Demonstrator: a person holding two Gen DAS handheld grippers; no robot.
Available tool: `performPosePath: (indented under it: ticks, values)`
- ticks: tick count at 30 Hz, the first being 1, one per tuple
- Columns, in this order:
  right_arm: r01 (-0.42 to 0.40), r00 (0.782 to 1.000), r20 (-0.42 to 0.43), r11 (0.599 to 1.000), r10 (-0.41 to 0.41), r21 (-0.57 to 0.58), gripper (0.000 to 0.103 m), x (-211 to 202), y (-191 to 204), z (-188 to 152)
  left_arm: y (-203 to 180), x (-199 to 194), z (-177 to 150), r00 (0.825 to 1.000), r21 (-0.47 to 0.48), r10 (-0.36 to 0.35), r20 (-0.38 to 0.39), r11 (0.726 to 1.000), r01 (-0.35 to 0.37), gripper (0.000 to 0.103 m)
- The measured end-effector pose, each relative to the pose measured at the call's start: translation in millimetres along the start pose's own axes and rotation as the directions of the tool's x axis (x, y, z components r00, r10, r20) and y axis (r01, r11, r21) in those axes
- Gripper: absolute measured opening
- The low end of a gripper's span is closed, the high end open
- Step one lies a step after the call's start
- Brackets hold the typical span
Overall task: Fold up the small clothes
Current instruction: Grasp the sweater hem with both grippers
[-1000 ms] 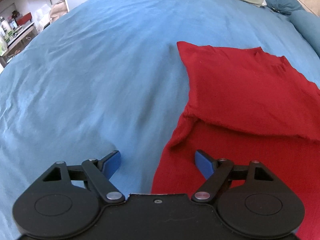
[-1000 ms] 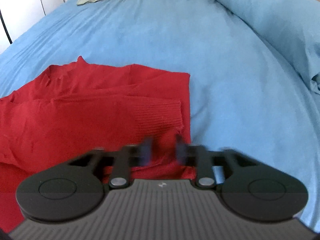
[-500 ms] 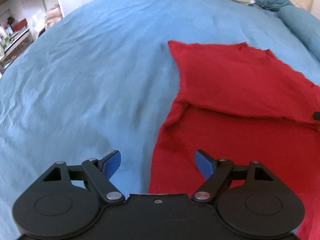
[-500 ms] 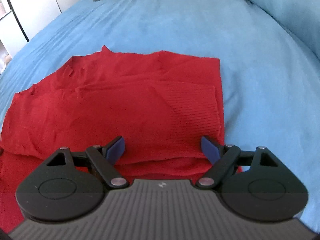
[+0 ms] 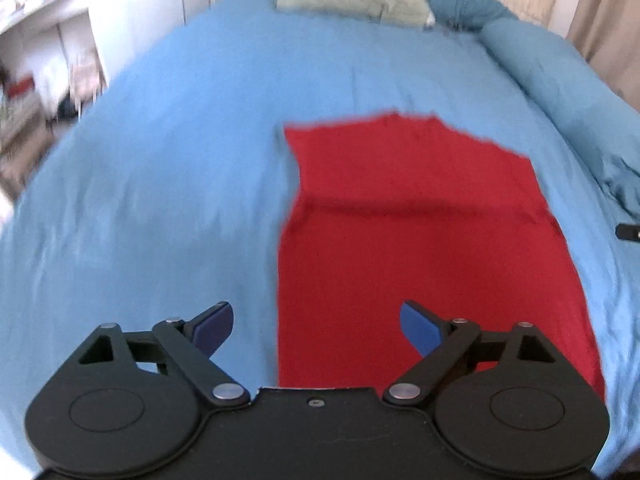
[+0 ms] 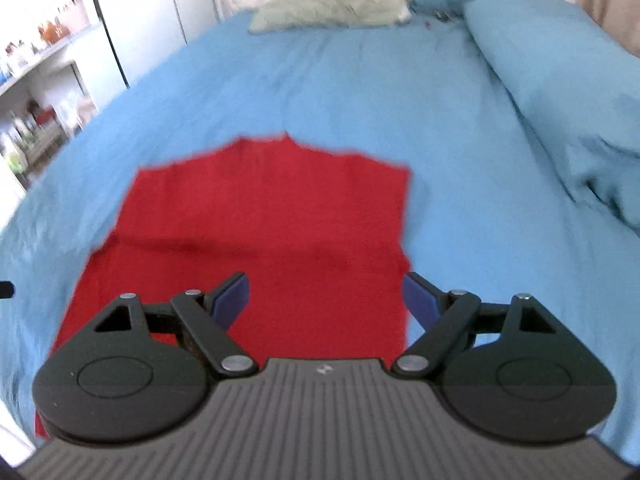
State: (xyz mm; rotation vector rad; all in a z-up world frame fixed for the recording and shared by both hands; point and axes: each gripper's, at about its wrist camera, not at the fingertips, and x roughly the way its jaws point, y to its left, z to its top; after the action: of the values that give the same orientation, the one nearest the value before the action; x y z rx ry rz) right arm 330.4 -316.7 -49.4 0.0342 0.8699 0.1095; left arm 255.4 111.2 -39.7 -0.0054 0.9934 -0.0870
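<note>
I have two grippers, and both sets of blue fingers are spread wide apart with nothing between them. My left gripper (image 5: 316,326) hangs over the left side edge of the soft red knit top (image 5: 420,240): its left finger is over the bare sheet, its right finger over the red cloth. My right gripper (image 6: 326,298) does the same on the other side, with its left finger over the cloth and its right finger just past the right side edge. The red top lies flat on the big light blue bed sheet (image 5: 160,180), straight ahead of both grippers. Its long way runs away from my fingers, with a fold line across it farther on. Both grippers look about as near, so I think each should take its own near corner. Far off lies a pale green pillow (image 6: 332,10).
</note>
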Motion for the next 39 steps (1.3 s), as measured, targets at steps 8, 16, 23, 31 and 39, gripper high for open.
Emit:
performPosePath:
  ticks: [8, 16, 23, 31, 39]
  values:
    - [0.128, 0.972, -0.208, 0.989, -0.111, 0.070, 0.095, -26, 5, -111, 18, 19, -83, 0.975, -0.077, 0.026, -0.219, 0.996, -0.043, 0.087]
    - [0.215, 0.922, -0.358, 0.964, -0.147, 0.159, 0.080, -10, 0, -172, 22, 51, -124, 0.956, -0.100, 0.000, -0.292, 0.995, -0.031, 0.057]
    - [0.200, 0.903, -0.409, 0.970, -0.129, 0.136, 0.062, -5, 5, -192, 9, 58, -129, 0.964, -0.048, -0.025, -0.266, 0.999, 0.013, 0.034]
    - [0.177, 0.900, -0.426, 0.969, -0.088, 0.174, 0.039, -2, 1, -192, 6, 67, -123, 0.955, -0.033, -0.033, -0.293, 0.999, 0.024, 0.005]
    - [0.118, 0.903, -0.428, 0.976, -0.028, 0.183, 0.021, -10, -4, -179, 7, 47, -105, 0.960, -0.010, -0.017, -0.281, 1.000, 0.015, 0.004]
